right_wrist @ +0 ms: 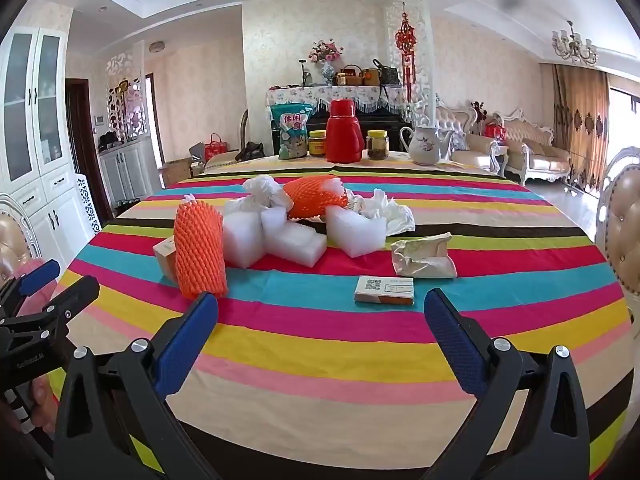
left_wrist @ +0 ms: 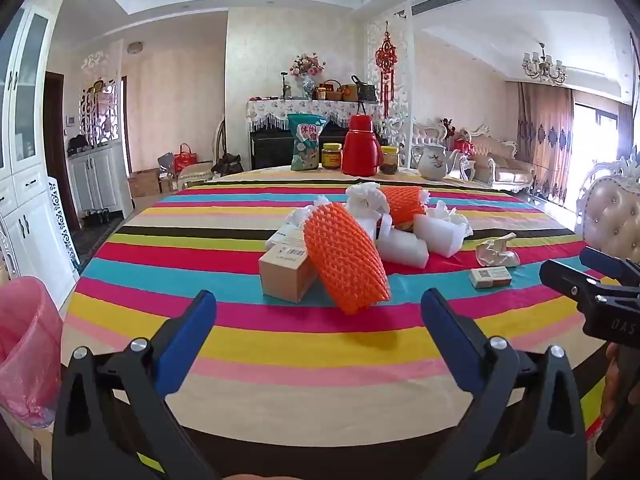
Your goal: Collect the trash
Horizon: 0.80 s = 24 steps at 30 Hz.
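- Left tongs (left_wrist: 318,304) and right tongs (right_wrist: 320,306) gape wide, empty, above the striped worktop (right_wrist: 320,344).
- Pink-lined bin (left_wrist: 24,344), cut off at frame edge, contents unseen.
- Trash pile mid-worktop: orange foam net (left_wrist: 346,258), white foam blocks (right_wrist: 294,240), brown carton (left_wrist: 286,274) partly hidden.
- Small flat box (right_wrist: 384,290) lies nearest the right tongs.

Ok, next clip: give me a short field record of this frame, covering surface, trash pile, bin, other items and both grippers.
surface: table with striped cloth
trash pile: two orange foam nets, white foam blocks, brown box, crumpled paper bag, small flat carton
bin: pink-lined bin, off the table's left edge
far edge: red thermos, jars, snack bag, white teapot
left gripper: open, empty
right gripper: open, empty
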Available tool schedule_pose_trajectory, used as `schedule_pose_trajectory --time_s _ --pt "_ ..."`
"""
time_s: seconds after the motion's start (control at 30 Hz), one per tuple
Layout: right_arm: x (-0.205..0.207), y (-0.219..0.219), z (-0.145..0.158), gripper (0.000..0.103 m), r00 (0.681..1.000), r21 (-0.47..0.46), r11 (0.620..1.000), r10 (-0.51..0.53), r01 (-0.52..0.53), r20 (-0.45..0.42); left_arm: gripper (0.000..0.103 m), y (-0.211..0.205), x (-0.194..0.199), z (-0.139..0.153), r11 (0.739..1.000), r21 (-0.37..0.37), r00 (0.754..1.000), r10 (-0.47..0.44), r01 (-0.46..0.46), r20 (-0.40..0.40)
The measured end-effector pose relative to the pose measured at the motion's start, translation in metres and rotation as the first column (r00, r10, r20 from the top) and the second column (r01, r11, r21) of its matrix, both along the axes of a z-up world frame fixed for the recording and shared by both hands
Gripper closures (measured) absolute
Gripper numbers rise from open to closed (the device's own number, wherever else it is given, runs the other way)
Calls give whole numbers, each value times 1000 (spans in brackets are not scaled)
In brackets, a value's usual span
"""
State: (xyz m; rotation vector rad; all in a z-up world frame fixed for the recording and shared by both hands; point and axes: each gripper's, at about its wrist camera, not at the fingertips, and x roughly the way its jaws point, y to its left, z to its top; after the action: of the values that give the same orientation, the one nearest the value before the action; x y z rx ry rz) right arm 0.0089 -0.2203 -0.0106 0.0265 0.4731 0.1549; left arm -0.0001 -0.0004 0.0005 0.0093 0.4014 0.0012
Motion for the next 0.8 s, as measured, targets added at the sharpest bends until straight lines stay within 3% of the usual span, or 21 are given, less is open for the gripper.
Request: schedule_pose_trajectory --time_s 0.8 --pt "1 3 0 6 1000 15 1000 11 -11 3 4 10 4 -5 999 -29 999 14 -15 -36"
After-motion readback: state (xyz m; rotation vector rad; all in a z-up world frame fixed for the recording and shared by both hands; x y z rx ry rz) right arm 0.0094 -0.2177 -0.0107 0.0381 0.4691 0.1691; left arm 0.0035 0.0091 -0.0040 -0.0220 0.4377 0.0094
